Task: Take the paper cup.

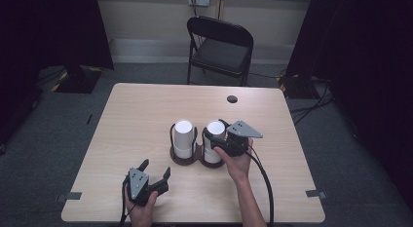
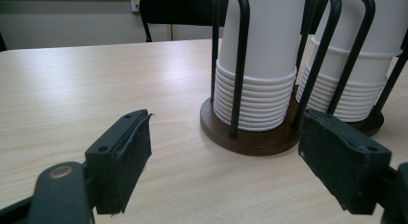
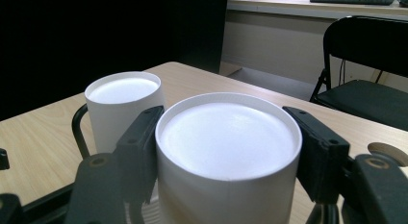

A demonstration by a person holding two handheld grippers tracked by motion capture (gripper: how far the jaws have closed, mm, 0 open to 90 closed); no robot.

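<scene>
A pale rectangular wood-grain table (image 1: pixel 146 115) stands on grey carpet, with a round dark cable port (image 1: pixel 232 99) near its far edge. Behind the table is a black folding metal chair (image 1: pixel 220 49), facing the table. Near the table's centre sits a dark brown wooden double-ring base with black wire uprights (image 1: pixel 186 158), a cup holder that carries two stacks of white paper cups turned bottom up. The left stack of inverted white cups (image 1: pixel 183 138) stands untouched in its own wire cage; in the left gripper view its ribbed rims (image 2: pixel 254 101) are piled close together just above the base. The right stack of inverted white cups (image 1: pixel 214 141) stands just beside it in the second cage. The right gripper (image 1: pixel 217 138), held in the person's right hand (image 1: pixel 238 164), reaches in from the near right side; in the right gripper view its two black padded jaws are closed against opposite sides of the topmost cup (image 3: pixel 226 152) of that stack, holding it near its upturned bottom. The left gripper (image 1: pixel 156 167), held in the person's left hand (image 1: pixel 142 210), rests low over the near left part of the table, well apart from the holder, its jaws spread wide with nothing between them.
</scene>
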